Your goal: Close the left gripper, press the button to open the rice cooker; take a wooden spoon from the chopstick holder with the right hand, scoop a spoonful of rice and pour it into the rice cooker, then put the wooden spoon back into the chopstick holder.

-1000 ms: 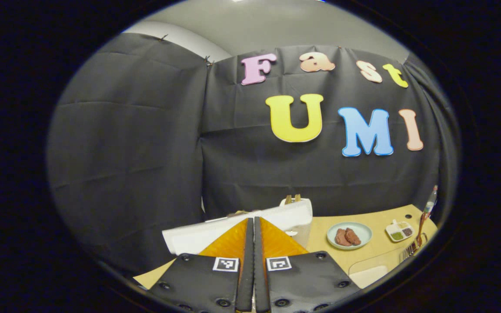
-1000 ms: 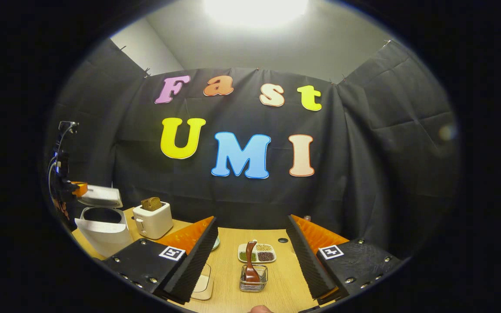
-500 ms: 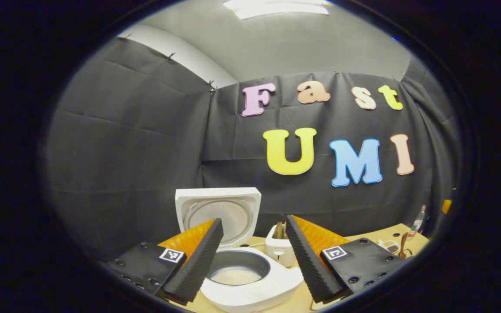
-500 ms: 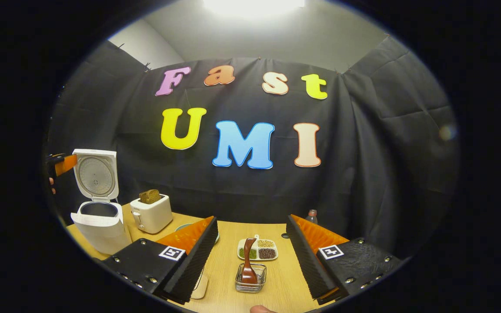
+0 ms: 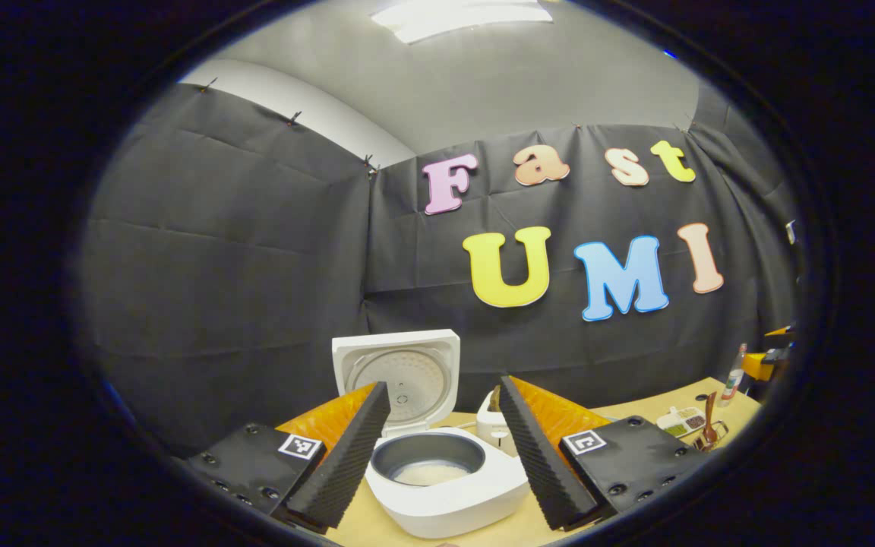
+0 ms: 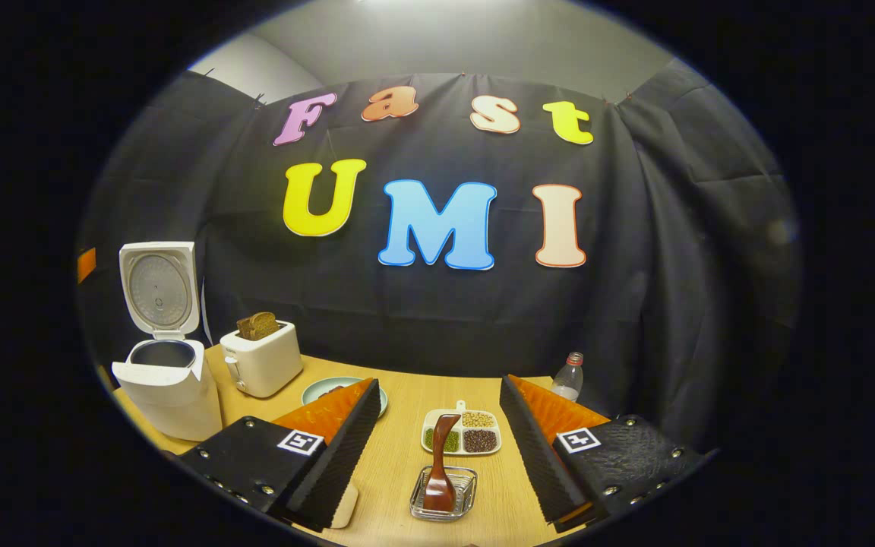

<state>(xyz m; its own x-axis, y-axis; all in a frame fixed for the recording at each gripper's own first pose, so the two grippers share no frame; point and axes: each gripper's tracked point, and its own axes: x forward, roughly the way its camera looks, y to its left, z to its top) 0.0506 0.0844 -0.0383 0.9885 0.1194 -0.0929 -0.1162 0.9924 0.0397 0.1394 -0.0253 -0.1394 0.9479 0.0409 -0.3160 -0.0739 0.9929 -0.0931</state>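
We go left to right. Rice cooker [image 6: 166, 380] sits at the far left of the desk [image 6: 399, 456], lid [image 6: 158, 287] up and upright, so the button step looks done. In the left gripper view the left tongs [image 5: 443, 456] hang spread wide above the open pot, holding nothing; there is some rice in the bottom of the inner bowl [image 5: 428, 458]. Toaster [image 6: 260, 365] stands just beside the cooker, then a plate [image 6: 317, 393] partly hidden behind our right tongs.

Centre: right tongs [image 6: 437, 448] are spread, empty, lined up on the wooden spoon [image 6: 441, 467], which stands handle-up, leaning a bit, in the clear chopstick holder [image 6: 443, 494] near the front edge. Just behind it is the divided grain tray [image 6: 462, 438]; a bottle [image 6: 568, 377] stands to the right.

We judge the next step is grabbing the spoon. Risks:
- the handle is thin and tilted, so closing off-centre could twist it or let it slip
- the holder looks light, so lifting at an angle could drag or tip it
- the tray compartments are small, so a sloppy scoop spills grains
- the carry to the cooker crosses the toaster and plate, so a tilted spoon loses its load
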